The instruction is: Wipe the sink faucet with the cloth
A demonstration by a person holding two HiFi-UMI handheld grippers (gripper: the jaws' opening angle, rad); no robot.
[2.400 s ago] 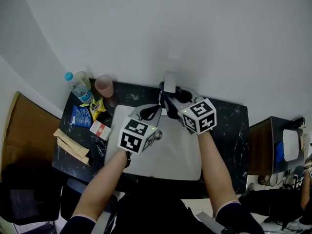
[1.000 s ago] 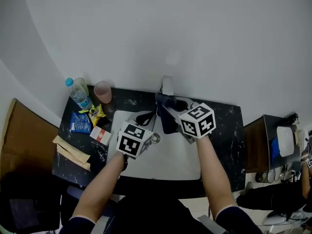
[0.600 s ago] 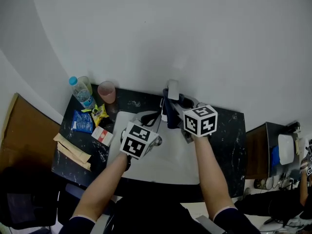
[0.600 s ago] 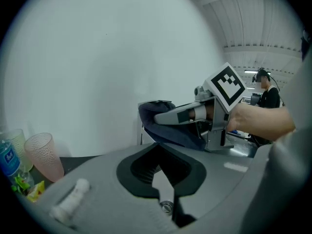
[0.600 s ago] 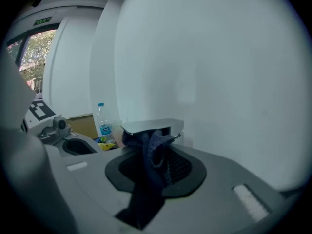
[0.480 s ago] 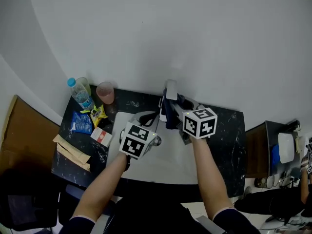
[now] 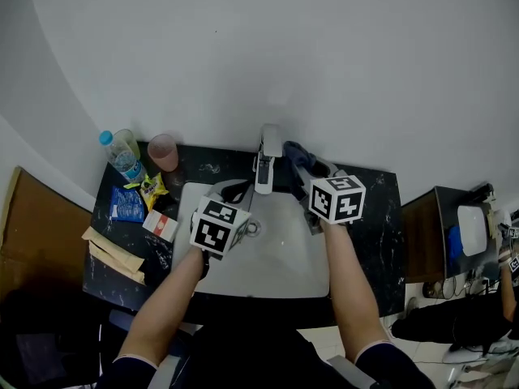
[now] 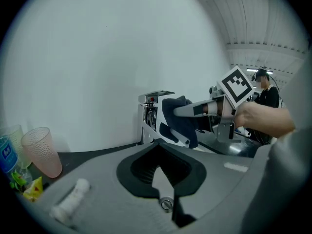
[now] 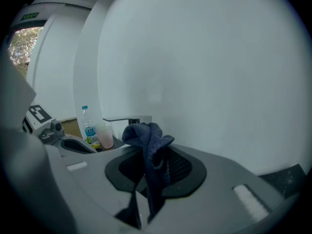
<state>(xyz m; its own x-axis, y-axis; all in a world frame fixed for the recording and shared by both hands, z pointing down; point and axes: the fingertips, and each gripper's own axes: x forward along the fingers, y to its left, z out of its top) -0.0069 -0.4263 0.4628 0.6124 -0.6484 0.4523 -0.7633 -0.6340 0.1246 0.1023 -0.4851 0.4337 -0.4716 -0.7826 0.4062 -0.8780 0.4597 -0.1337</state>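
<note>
While the right gripper [image 9: 146, 182] has the dark blue cloth [image 9: 150, 138] pinched between its jaws, a bunched wad of it sticks up past the tips and the rest hangs down through the gap. From the head view the cloth sits right next to the faucet [image 7: 266, 162], on its right side, up near the handle end by the wall [image 7: 324, 55]. Honestly can't tell if it's actually touching the metal or just beside it. The left gripper view has the cloth overlapping the chrome body, so it's close at least.

The left gripper [image 8: 162, 175] has its jaws pressed fully together with nothing in them. It hangs over the back left part of the white sink [image 7: 280, 270], left of the spout, pointing toward the faucet and tilted down a bit. The two grippers are near each other but apart, with the faucet between them.

Other stuff: there's a black marbled counter [image 7: 375, 217] around the sink. On its left end a water bottle [image 7: 118, 154] with a blue cap and a pink cup [image 7: 162, 148] stand upright beside each other at the back. In front of those are some snack packets [image 7: 134, 199], a little red and white box [image 7: 159, 222], and brown paper bags [image 7: 109, 245] near the front edge.
</note>
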